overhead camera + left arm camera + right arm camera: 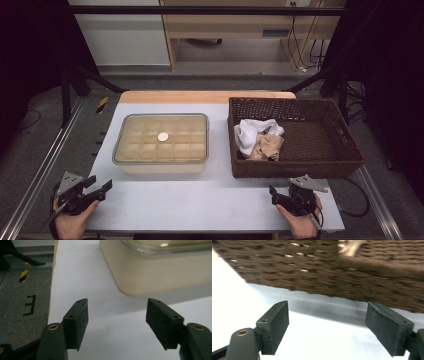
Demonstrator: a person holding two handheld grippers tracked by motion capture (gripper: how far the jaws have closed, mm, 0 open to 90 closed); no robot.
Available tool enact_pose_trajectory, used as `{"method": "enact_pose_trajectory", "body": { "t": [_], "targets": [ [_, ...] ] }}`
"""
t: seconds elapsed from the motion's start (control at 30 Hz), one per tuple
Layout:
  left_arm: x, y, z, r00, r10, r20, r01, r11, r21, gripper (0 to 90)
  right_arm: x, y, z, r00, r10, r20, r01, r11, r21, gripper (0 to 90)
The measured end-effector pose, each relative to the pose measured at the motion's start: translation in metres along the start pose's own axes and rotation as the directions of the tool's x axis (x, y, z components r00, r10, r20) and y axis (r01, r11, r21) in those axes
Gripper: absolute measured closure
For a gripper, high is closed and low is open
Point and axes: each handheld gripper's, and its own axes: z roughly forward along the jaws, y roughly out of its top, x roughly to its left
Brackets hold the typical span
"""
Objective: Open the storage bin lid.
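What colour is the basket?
Dark brown: the woven basket shows best in the high view, holding a white cloth and a tan cloth.

Showing one black mark (29,305) on the grey floor (15,325) beside the table, in the left gripper view: three short bars joined by one stroke, looking like a letter E lying reversed, or maybe a 3. Also lying on this floor, a yellow and black striped warning strip (24,275). Nothing else readable anywhere.
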Motion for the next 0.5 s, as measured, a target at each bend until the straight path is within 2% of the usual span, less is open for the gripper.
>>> {"method": "enact_pose_trajectory", "body": {
  "t": [0.1, 0.2, 0.27, 0.3, 0.47, 0.5],
  "targets": [
    [-0.005, 0.001, -0.003, 0.9999, 0.008, 0.008, -0.008, 1.0000, -0.005, 39.8, 0.006, 0.001, 0.001, 0.9987, 0.007, -0.051, -0.008, 1.000, -0.013, 25.9],
    [-0.007, 0.001, -0.005, 0.9997, 0.009, 0.021, -0.008, 0.9999, -0.009, 42.8, 0.010, 0.001, 0.000, 0.9982, -0.009, -0.060, 0.008, 1.000, -0.020, 28.8],
    [-0.008, 0.002, -0.006, 0.9995, 0.009, 0.030, -0.009, 0.9999, -0.014, 44.0, 0.015, 0.001, -0.001, 0.9959, -0.020, -0.088, 0.019, 1.000, -0.016, 31.5],
    [-0.009, 0.002, -0.006, 0.9991, 0.010, 0.040, -0.010, 0.9999, -0.012, 44.1, 0.020, 0.001, 0.000, 0.9921, -0.024, -0.123, 0.022, 1.000, -0.016, 33.3],
    [-0.012, 0.003, -0.007, 0.9978, 0.012, 0.066, -0.011, 0.9998, -0.014, 42.6, 0.035, 0.003, 0.001, 0.9834, -0.052, -0.174, 0.049, 0.999, -0.022, 35.4],
    [-0.013, 0.004, -0.007, 0.9967, 0.009, 0.081, -0.008, 0.9999, -0.015, 42.1, 0.039, 0.004, 0.001, 0.9811, -0.055, -0.186, 0.051, 0.998, -0.024, 35.7]
  ]
}}
